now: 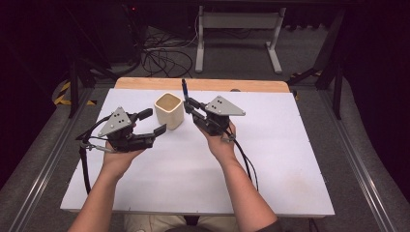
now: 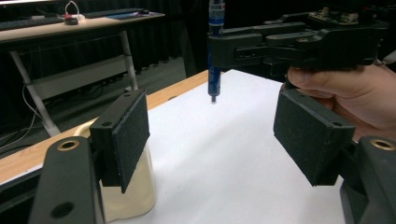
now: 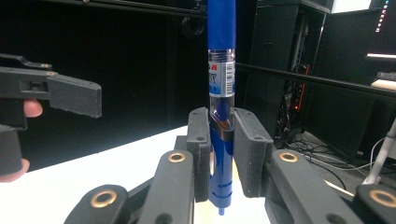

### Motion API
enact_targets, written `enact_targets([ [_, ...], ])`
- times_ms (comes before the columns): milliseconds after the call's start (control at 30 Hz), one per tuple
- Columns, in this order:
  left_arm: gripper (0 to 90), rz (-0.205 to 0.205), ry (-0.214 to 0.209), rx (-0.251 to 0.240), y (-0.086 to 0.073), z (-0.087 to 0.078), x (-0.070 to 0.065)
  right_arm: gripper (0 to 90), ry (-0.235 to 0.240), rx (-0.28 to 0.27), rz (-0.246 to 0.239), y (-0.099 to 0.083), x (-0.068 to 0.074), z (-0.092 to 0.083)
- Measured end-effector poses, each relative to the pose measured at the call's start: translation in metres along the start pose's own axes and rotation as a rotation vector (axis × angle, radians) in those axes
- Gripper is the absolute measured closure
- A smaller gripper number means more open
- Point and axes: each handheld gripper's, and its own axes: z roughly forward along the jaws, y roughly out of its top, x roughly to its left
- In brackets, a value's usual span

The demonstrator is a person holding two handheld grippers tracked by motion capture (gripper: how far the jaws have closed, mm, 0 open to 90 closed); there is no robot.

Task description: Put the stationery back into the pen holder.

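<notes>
Right gripper view shows the right gripper squeezing a blue pen upright above the white table near its far edge, beside the cream cup, where it could slip sideways, while the left gripper waits wide open.

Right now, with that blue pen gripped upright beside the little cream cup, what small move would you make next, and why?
Probably carry the pen sideways until it hangs over the cup, then lower it in. The right gripper is shut on the pen, which stands upright, tip down, off to the cup's right and clear of the table. The cup's mouth is open, and the left gripper waits open beside it.
</notes>
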Motion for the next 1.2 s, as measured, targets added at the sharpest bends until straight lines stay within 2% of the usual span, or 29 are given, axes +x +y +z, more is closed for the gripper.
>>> enact_targets([
  [367, 27.2, -0.007, 0.007, -0.006, 0.0, -0.001, 0.002, 77.9, 0.004, -0.018, 0.029, -0.002, -0.006, 0.023],
  [700, 28.9, -0.003, 0.001, 0.003, -0.002, -0.001, 0.002, 77.9, 0.009, -0.055, 0.101, -0.018, -0.012, 0.046],
  [967, 27.7, -0.008, 0.009, -0.005, -0.001, -0.002, 0.003, 77.9, 0.048, -0.126, 0.116, -0.027, -0.013, 0.059],
  [1200, 27.6, -0.013, 0.013, 0.0, -0.002, -0.003, 0.004, 77.9, 0.054, -0.139, 0.116, -0.036, -0.013, 0.069],
])
